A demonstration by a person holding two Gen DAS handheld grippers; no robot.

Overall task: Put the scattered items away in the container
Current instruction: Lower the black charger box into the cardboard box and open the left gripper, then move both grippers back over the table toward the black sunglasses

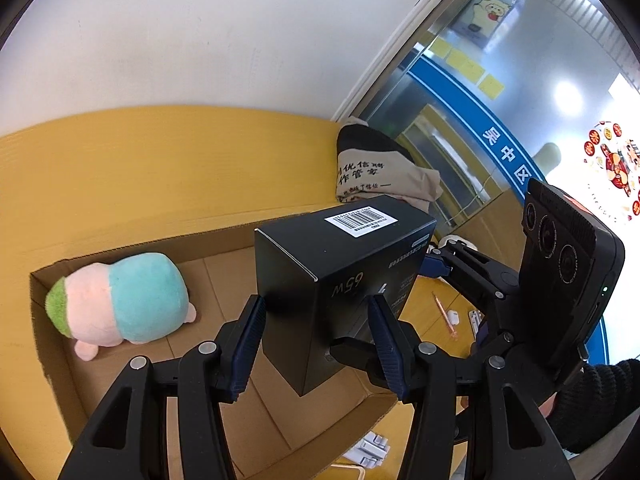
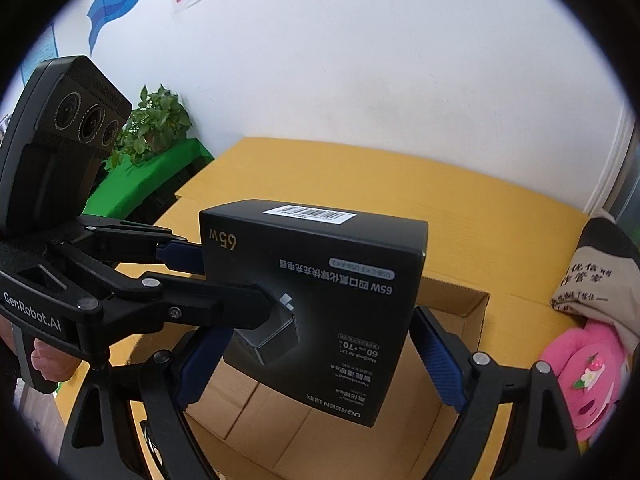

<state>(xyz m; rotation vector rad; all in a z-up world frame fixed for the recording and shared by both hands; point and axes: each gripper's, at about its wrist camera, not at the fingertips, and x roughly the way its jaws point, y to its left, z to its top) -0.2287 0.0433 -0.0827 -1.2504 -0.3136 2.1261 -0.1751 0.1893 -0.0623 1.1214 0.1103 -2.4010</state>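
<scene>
A black charger box (image 1: 340, 280) marked 65W hangs above the open cardboard box (image 1: 48, 300). My left gripper (image 1: 318, 320) is shut on it, one pad on each side. The box also shows in the right wrist view (image 2: 320, 300). My right gripper (image 2: 320, 364) is open, its blue pads (image 2: 438, 364) wide on either side of the black box without touching it. A pink, blue and green plush toy (image 1: 124, 300) lies inside the cardboard box at the left.
A beige cloth bag (image 1: 372, 172) lies on the yellow table at the back right. A pink plush toy (image 2: 592, 376) sits by the bag. A pen (image 1: 446, 316) and small white items (image 1: 370, 450) lie on the table outside the box.
</scene>
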